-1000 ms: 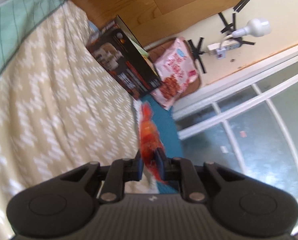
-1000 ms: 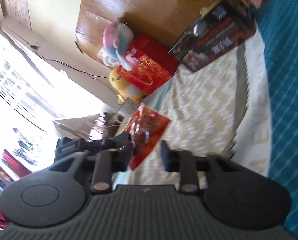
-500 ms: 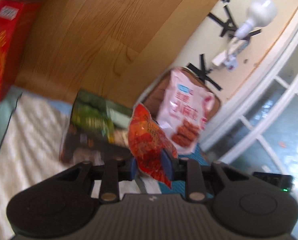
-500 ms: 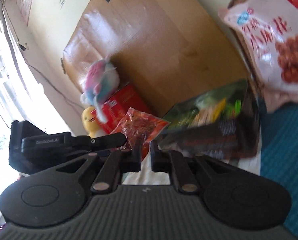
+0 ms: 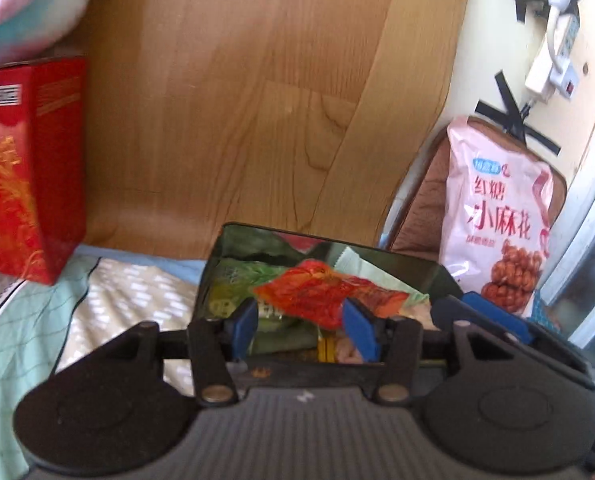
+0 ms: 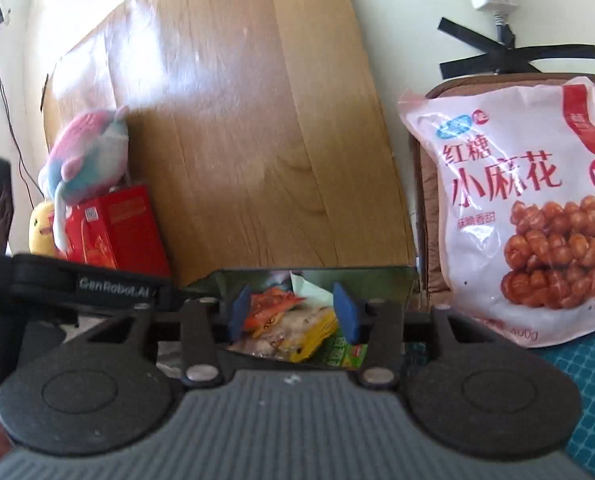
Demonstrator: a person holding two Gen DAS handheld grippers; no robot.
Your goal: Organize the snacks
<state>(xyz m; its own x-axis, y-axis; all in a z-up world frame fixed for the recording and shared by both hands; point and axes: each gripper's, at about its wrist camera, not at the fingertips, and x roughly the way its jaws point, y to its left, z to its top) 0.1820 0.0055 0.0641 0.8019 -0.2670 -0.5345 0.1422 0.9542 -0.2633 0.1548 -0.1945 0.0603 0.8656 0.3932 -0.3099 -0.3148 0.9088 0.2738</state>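
Note:
A dark open-topped box (image 5: 217, 264) holds several snack packets and stands on the bed against a wooden headboard. A red-orange snack packet (image 5: 317, 292) lies on top of the packets in the box, just beyond my left gripper (image 5: 303, 326), which is open with its blue pads apart above the box's near edge. My right gripper (image 6: 293, 316) is open over the same box (image 6: 393, 280), with the red-orange packet (image 6: 269, 306) and a yellow packet (image 6: 297, 332) between and beyond its pads. Neither gripper holds anything.
A large pink bag of fried dough twists (image 5: 497, 220) leans on a brown cushion (image 6: 421, 184) right of the box. A red carton (image 5: 25, 168) stands at the left with a plush toy (image 6: 85, 152) on top. A power strip (image 5: 553, 60) hangs on the wall.
Both grippers swung up to the box at the headboard. The left gripper, shut on the red-orange packet before, has opened and the packet now lies in the box. The right gripper opened too.

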